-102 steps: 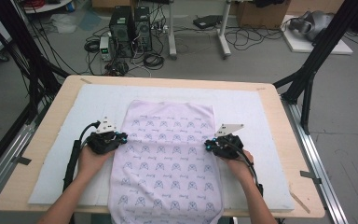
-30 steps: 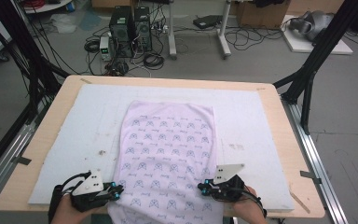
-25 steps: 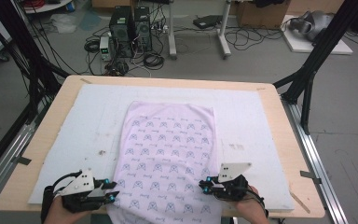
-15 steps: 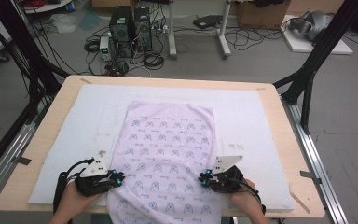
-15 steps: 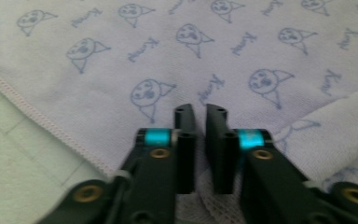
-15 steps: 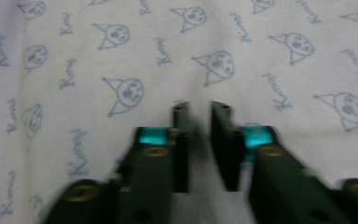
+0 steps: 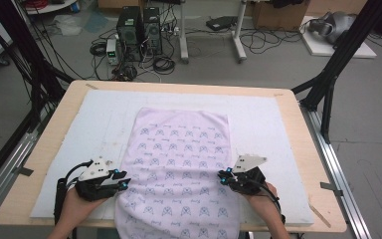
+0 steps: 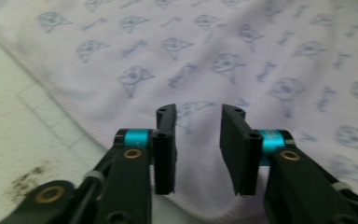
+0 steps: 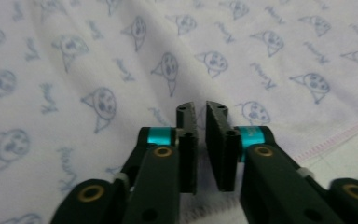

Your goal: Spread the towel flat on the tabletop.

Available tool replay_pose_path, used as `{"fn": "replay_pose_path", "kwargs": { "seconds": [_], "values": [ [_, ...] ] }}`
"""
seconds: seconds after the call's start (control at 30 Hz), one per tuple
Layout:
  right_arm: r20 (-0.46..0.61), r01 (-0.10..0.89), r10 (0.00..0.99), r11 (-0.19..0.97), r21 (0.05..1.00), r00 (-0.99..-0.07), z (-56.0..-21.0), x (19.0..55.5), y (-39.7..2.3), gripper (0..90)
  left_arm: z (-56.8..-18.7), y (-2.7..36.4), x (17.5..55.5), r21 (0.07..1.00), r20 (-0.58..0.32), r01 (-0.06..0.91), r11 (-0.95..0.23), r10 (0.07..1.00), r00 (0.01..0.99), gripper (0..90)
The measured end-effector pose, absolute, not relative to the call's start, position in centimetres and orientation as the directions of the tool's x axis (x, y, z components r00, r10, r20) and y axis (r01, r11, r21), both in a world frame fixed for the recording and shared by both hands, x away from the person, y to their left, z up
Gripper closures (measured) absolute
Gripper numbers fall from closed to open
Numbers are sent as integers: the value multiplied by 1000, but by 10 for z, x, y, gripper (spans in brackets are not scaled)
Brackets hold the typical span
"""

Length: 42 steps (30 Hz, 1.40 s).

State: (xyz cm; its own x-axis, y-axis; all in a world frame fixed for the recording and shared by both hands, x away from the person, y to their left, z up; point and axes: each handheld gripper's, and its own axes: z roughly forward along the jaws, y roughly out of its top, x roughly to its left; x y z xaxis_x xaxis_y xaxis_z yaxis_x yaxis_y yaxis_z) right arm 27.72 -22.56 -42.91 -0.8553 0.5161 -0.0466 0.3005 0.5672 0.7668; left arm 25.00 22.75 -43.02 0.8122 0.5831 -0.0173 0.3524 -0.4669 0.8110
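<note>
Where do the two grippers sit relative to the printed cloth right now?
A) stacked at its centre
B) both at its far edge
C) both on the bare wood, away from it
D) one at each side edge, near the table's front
D: in the high view the left gripper sits at the cloth's left edge and the right gripper at its right edge, near the front.

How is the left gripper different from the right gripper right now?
The left gripper has a wide gap between its jaws; the right gripper shows only a narrow slit. Both have just been opening, and nothing is pinched in either. The left gripper sits at the cloth's left edge, over the white mat; the right gripper sits at the right edge. Both are black with teal rings and point at the cloth.
</note>
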Motion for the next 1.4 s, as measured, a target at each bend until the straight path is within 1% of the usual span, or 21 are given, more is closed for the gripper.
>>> {"fn": "replay_pose_path", "kwargs": {
  "seconds": [0.1,0.13,0.17,0.2,0.23,0.27,0.3,0.33,0.37,0.5,0.57,0.67,0.73,0.8,0.97,1.03,1.13,1.23,1.33,1.37,1.4],
  "values": [
    [-24,292,490,558,777,-872,-426,275,-224,652,-437,223,253,770,5,366,-523,579,816,563],
    [-25,297,488,570,766,-872,-427,275,-221,636,-442,221,257,745,-1,386,-544,577,816,560],
    [-35,297,479,598,744,-877,-431,277,-218,629,-444,221,258,752,-8,381,-537,571,821,609],
    [-34,303,474,616,727,-880,-434,279,-215,637,-444,221,258,763,-10,374,-527,569,822,687],
    [-29,314,472,630,710,-881,-437,281,-213,662,-444,221,259,763,-11,376,-525,572,820,806],
    [-33,317,471,643,697,-882,-440,283,-212,712,-444,220,259,761,-3,370,-534,567,824,832],
    [-18,317,463,635,705,-886,-441,284,-212,797,-443,219,260,763,14,360,-537,569,822,848],
    [-33,309,465,639,705,-885,-440,285,-211,845,-442,218,260,771,29,350,-532,579,815,854],
    [-49,301,467,643,704,-883,-439,286,-210,865,-441,218,260,779,40,344,-525,589,807,856],
    [-94,295,511,626,722,-855,-433,290,-209,873,-434,215,271,818,92,308,-486,639,764,855],
    [-99,303,535,612,731,-839,-432,293,-210,873,-436,210,279,807,122,305,-506,647,753,846],
    [-87,329,557,602,728,-826,-435,300,-212,852,-440,209,287,788,116,334,-517,657,745,801],
    [-77,335,564,588,737,-822,-435,300,-214,754,-438,213,285,799,95,344,-493,669,738,720],
    [-61,327,563,562,760,-824,-430,296,-217,706,-433,218,280,807,84,344,-480,671,737,656],
    [-51,276,510,543,793,-859,-417,278,-219,643,-420,229,259,838,39,327,-436,646,762,581],
    [-37,268,482,549,792,-875,-418,270,-219,621,-420,230,249,845,16,324,-425,626,780,574],
    [12,271,427,549,791,-904,-425,258,-216,547,-425,222,239,836,-10,327,-441,583,812,549],
    [14,262,400,572,777,-917,-434,251,-213,537,-435,210,235,816,1,312,-487,541,841,513],
    [19,269,386,606,748,-922,-442,250,-210,544,-444,204,240,779,-10,338,-528,529,849,508],
    [20,271,380,619,737,-925,-446,251,-208,573,-447,203,241,769,-19,344,-539,519,855,536],
    [23,267,374,617,740,-927,-447,251,-207,620,-449,203,239,784,-6,320,-532,510,860,567]
  ]
}}
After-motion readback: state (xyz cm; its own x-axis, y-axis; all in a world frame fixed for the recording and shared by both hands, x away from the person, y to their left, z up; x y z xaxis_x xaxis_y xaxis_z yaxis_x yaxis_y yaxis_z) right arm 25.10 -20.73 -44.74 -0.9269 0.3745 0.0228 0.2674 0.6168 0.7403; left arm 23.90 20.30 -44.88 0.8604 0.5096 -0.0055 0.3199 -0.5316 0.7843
